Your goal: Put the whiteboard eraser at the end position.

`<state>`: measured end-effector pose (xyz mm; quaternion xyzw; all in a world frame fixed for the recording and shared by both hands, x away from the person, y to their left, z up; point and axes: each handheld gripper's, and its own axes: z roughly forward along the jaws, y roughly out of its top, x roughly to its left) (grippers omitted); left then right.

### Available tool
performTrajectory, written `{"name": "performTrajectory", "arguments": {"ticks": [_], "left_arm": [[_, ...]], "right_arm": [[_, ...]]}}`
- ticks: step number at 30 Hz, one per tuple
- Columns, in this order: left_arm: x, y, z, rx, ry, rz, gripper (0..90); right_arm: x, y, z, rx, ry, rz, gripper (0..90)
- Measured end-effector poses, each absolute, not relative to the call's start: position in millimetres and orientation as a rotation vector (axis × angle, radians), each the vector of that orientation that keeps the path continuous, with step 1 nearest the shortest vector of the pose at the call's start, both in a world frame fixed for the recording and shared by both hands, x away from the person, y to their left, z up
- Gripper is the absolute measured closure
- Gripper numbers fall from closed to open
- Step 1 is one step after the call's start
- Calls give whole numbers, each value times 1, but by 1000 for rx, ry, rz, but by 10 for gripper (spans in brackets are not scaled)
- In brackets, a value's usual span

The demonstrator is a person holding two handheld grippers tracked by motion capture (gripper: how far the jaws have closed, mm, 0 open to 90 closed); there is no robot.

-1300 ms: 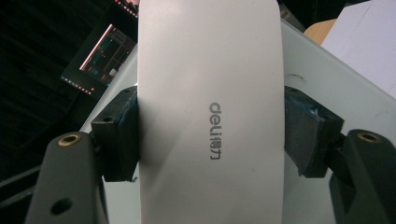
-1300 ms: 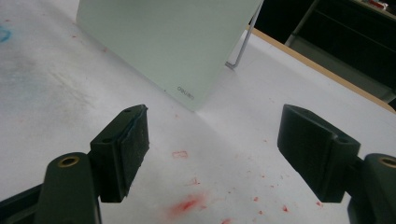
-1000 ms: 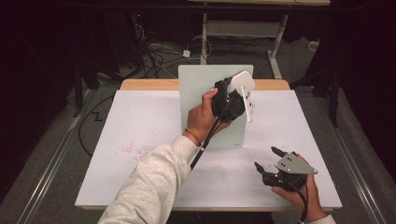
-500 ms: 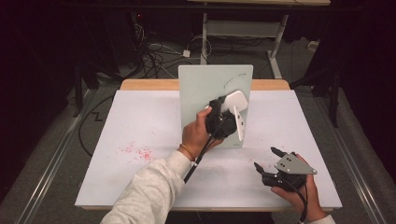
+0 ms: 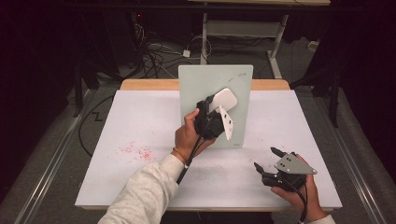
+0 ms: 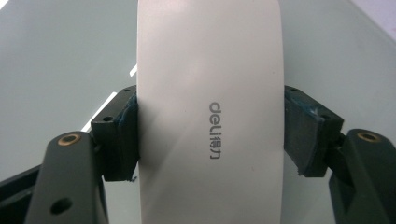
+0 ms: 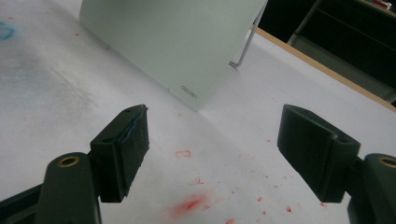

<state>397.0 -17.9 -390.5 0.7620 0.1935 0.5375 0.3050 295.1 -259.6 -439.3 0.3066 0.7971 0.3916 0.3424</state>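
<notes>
Here the left gripper (image 5: 219, 112) is clamped on a white eraser (image 6: 210, 112), one jaw on each long side, pressed against the pale green board (image 5: 196, 79) standing at the table's far middle. The eraser's long axis runs along the jaws, pointing up and right across the board face. The right gripper (image 5: 264, 160) rests near the table's (image 5: 140, 121) near right edge, jaws wide apart, holding nothing. Red marker specks (image 7: 191, 204) lie beneath it; open tabletop lies left.

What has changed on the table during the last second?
The left claw, shut on the white eraser, slid down the upright glass board toward its lower part. Unchanged: its grip on the eraser, the board, and the right claw, open near the table's front edge.
</notes>
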Motion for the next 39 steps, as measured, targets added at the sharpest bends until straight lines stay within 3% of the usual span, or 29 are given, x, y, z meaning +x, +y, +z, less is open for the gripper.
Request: {"name": "performTrajectory", "arguments": {"ticks": [10,16,24,29,36,39], "left_arm": [[412,-34,-347,1991,545,1332,289],[420,-53,-328,1988,544,1358,289],[415,-80,-342,2041,471,1365,289],[413,-70,-351,2020,486,1325,289],[420,-45,-328,1988,537,1321,289],[417,-51,-334,2003,551,1347,289]], "right_arm": [[295,-260,-439,793,2078,1013,257],[295,-261,-439,798,2071,1016,257],[295,-262,-439,793,2073,1021,257],[295,-262,-439,796,2071,1023,257],[294,-260,-438,787,2074,1018,257],[295,-261,-439,787,2073,1018,257]]}}
